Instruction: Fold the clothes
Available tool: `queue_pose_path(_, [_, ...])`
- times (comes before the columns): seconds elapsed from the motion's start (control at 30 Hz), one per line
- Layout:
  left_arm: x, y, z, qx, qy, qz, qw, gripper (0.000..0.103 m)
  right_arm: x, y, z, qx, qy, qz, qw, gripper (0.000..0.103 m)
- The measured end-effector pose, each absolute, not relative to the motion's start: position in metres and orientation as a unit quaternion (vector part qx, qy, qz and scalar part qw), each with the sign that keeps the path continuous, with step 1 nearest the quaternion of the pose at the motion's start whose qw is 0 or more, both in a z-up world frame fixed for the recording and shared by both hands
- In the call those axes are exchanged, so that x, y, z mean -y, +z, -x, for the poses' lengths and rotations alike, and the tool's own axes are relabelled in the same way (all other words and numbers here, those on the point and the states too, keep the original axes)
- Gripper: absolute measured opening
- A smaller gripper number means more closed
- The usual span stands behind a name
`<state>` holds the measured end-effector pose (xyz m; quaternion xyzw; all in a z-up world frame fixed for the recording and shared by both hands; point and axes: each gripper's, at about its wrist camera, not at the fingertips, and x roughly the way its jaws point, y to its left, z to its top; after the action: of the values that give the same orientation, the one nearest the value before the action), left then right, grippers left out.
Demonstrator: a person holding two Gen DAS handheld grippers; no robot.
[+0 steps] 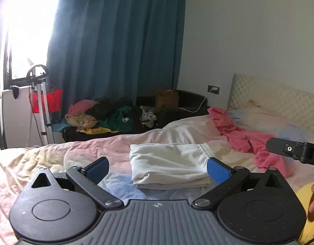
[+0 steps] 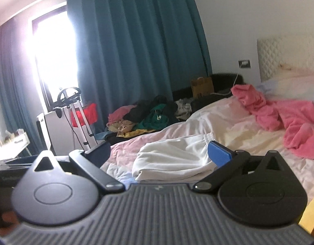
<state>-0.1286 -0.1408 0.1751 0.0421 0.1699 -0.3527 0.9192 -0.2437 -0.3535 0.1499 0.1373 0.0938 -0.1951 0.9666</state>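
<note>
1. Folded white cotton garment with an elastic waistband (image 1: 169,163) lies on the rumpled pastel pink-and-cream bedsheet (image 1: 79,151), just beyond both tools and a little right of centre in the left wrist view.
2. We hold the left gripper (image 1: 157,166) released, its blue pads wide apart and empty, with the near edge of the bundle showing between them.
3. We hold the right gripper (image 2: 160,153) spread open as well, gripping nothing, its right blue pad (image 2: 219,153) near the gathered waistband end (image 2: 209,137).
4. We judge the cloth light, soft and floppy: it will sag and unfold if lifted by a single layer.
5. We would pinch through all the stacked layers at the thick near fold, one tool at each end, so the bundle stays square.
6. Farther right, a crumpled pink fleece garment (image 1: 244,134) sprawls toward the quilted cream headboard (image 1: 269,98); it looks bulkier and clingier, so we would seek a hem or a shoulder seam.
</note>
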Motion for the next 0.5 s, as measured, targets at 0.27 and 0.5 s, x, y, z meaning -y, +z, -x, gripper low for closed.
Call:
queue_pose_path(0.27, [0.131,0.142,0.136,-0.169,-0.324,-0.034,0.93,0.103,0.332,0.104,0.234,-0.081,-0.217,-0.087,0.969,0.103])
queue_pose_path(0.5, [0.145,0.112,0.111,-0.175,-0.305,-0.052,0.935,0.103,0.337,0.07,0.21,-0.112,-0.239,-0.075,0.962,0.103])
